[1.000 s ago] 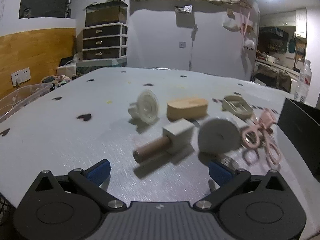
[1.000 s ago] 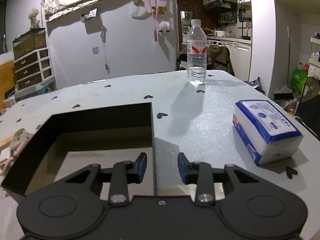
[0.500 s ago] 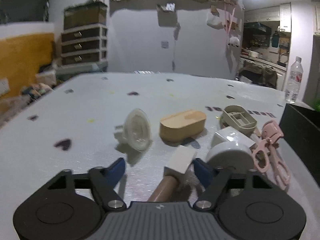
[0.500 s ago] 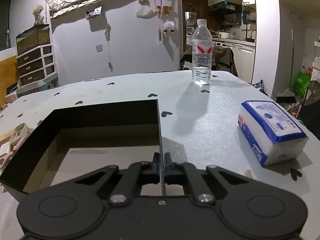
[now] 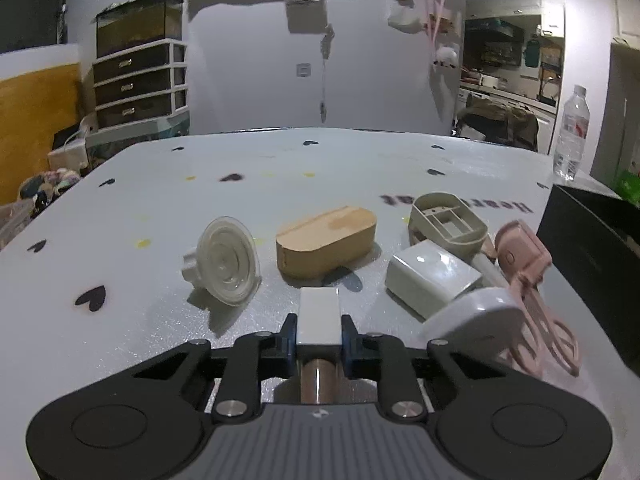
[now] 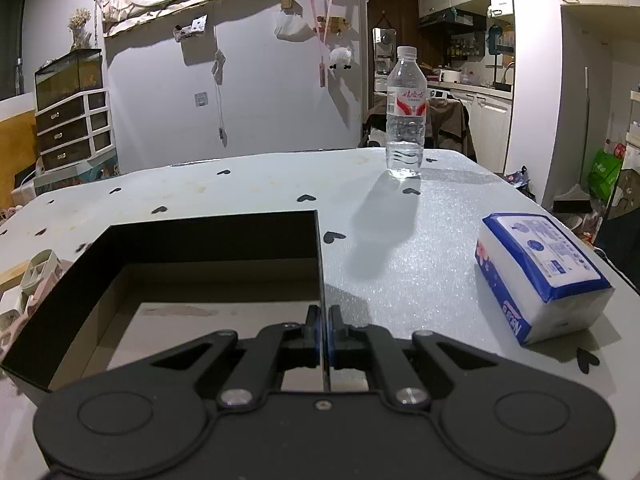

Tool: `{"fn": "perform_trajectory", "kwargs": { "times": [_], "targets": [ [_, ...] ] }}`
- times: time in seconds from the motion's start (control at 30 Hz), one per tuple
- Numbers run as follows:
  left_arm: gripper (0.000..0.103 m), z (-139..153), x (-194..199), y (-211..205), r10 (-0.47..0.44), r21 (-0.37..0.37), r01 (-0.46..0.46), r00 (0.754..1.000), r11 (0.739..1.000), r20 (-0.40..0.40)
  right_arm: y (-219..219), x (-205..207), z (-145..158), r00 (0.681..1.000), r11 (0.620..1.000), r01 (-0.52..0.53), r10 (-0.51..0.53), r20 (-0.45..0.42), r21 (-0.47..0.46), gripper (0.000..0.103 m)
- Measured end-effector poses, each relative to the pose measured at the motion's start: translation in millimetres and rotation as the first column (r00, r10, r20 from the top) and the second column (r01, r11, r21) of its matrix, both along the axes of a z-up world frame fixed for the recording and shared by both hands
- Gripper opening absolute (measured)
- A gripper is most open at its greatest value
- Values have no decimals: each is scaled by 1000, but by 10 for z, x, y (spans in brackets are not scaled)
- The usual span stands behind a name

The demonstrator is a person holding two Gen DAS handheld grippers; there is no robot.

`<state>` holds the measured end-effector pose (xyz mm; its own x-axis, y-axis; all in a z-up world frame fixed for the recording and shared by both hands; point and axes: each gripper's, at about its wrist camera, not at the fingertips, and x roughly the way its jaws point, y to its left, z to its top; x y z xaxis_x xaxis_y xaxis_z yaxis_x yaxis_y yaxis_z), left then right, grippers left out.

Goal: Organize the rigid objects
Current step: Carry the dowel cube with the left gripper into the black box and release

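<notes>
1. Since a second ago the left gripper (image 5: 319, 332) has advanced on the white-headed stamp (image 5: 319, 314); its jaws, just closing, now clamp the white head; the brown handle is mostly hidden beneath.
2. The right gripper (image 6: 324, 330) has shut on the black box's (image 6: 208, 236) right wall; that box's near-left corner is cut off.
3. The pink curler (image 5: 528, 280) is blurred near the tabletop's right edge.

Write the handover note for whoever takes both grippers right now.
Left gripper: shut on the white block of the brown-handled piece, just closed.
Right gripper: shut on the black box's wall.
Box shows nothing inside.
On the table: suction cup, wooden oval, beige frame, white charger, white disc, pink curler.
Left: box them all.
</notes>
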<state>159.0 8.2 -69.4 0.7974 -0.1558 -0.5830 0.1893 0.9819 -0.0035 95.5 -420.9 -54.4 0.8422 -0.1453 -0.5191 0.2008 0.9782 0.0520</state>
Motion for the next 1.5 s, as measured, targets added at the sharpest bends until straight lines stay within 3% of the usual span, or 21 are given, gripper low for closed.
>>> {"fn": "perform_trajectory", "kwargs": {
  "times": [0.33, 0.5, 0.77, 1.0, 1.23, 1.5],
  "targets": [
    [22, 203, -58, 190, 100, -96, -98, 995, 991, 14, 14, -39, -9, 1000, 1000, 14, -15, 27, 2, 4],
    [22, 453, -48, 114, 94, -139, -86, 994, 987, 53, 3, -72, -11, 998, 999, 27, -28, 49, 28, 4],
    [22, 761, 15, -523, -85, -178, 106, 989, 978, 124, -14, -139, -48, 996, 998, 39, -43, 78, 53, 4],
    [22, 797, 80, -1212, -248, -183, 268, 961, 946, 125, -36, -153, -54, 995, 997, 36, -43, 89, 71, 4],
    [22, 717, 210, -1793, -360, -211, 367, 930, 906, 74, -33, -178, -69, 994, 997, 37, -44, 99, 73, 4],
    [22, 518, 475, -2572, -491, -284, 455, 869, 844, -68, -32, -191, -84, 994, 996, 26, -35, 106, 85, 5]
  ]
}}
